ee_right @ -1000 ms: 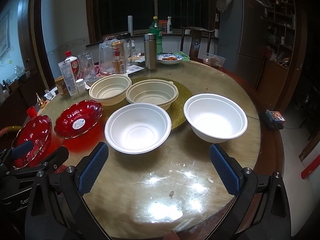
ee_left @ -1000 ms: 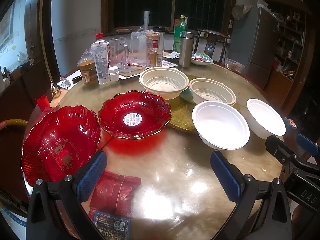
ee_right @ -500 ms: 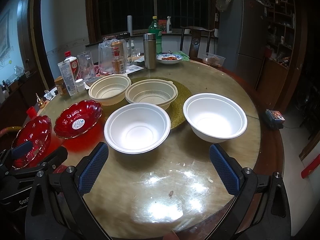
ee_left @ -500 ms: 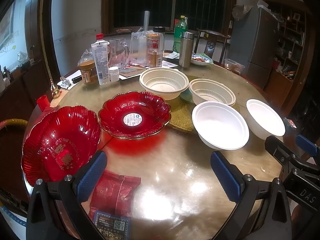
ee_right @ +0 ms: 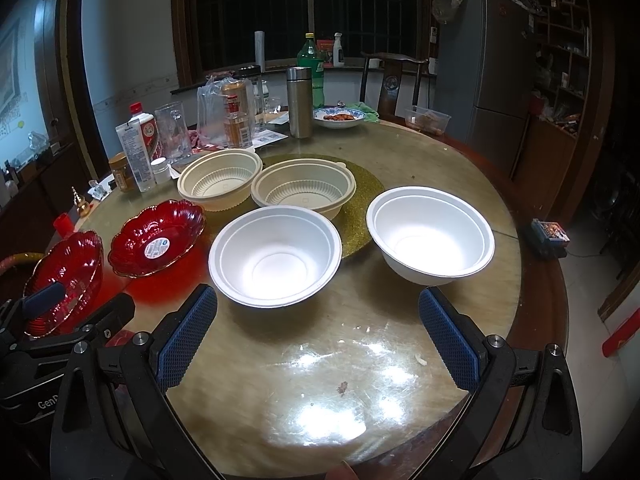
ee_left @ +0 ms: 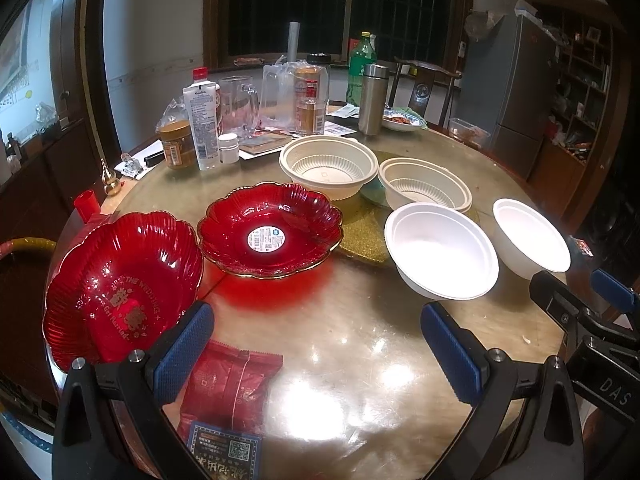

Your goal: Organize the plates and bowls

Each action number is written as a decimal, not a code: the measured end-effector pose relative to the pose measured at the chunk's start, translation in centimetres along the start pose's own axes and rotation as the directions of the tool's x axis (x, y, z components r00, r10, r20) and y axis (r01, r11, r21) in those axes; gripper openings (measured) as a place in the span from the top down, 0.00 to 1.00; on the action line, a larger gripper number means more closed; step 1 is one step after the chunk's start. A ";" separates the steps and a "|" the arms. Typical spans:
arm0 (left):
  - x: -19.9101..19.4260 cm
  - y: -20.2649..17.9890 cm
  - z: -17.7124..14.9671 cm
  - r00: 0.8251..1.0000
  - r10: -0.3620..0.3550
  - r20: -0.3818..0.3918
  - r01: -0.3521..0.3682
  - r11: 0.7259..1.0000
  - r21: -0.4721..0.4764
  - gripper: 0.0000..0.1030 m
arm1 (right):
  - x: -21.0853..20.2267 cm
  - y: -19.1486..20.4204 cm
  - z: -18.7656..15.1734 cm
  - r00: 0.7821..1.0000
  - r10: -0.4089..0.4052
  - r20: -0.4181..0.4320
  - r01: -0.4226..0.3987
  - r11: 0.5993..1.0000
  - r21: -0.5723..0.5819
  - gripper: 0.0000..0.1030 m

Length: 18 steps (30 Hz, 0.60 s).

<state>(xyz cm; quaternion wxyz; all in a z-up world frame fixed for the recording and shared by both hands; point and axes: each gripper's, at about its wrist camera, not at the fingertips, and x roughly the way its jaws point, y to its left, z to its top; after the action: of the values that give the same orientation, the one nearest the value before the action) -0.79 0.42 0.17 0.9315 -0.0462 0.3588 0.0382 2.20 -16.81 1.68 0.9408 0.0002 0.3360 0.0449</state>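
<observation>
Two red glass plates sit on the round table: one with gold lettering (ee_left: 120, 288) at the left edge, one with a white sticker (ee_left: 270, 230) beside it. Two white foam bowls (ee_right: 276, 254) (ee_right: 430, 234) stand in front of two cream ribbed bowls (ee_right: 220, 184) (ee_right: 304, 188). My left gripper (ee_left: 316, 350) is open and empty, above the table near the lettered plate. My right gripper (ee_right: 318, 338) is open and empty, just short of the two white bowls.
A red snack packet (ee_left: 228, 396) lies under my left gripper. Bottles, jars, a glass mug (ee_left: 238, 106) and a steel flask (ee_right: 300, 102) crowd the far side. A gold mat (ee_right: 360, 184) lies under the cream bowls. A small box (ee_right: 550, 236) sits at the right rim.
</observation>
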 end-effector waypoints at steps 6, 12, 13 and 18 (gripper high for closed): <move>0.0 0.2 0.1 1.000 -0.001 -0.002 0.001 1.000 -0.002 0.00 | 0.0 0.0 0.0 1.000 -0.001 0.000 0.001 1.000 -0.001 0.01; 0.0 0.2 0.1 1.000 -0.001 -0.002 0.001 1.000 -0.003 0.00 | 0.0 0.0 0.0 1.000 0.000 0.000 0.000 1.000 -0.001 0.01; 0.0 0.2 0.1 1.000 0.000 0.000 0.000 1.000 -0.003 0.00 | 0.0 0.0 0.0 1.000 -0.001 0.000 0.001 1.000 -0.001 0.01; -0.4 0.6 0.3 1.000 -0.002 0.003 0.002 1.000 -0.014 0.00 | -0.1 0.1 0.0 1.000 0.004 0.004 -0.004 1.000 -0.002 0.01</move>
<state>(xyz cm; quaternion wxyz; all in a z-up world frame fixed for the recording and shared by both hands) -0.99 1.00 0.63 0.9317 -0.0530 0.3570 0.0399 2.13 -16.72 1.79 0.9413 0.0001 0.3342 0.0469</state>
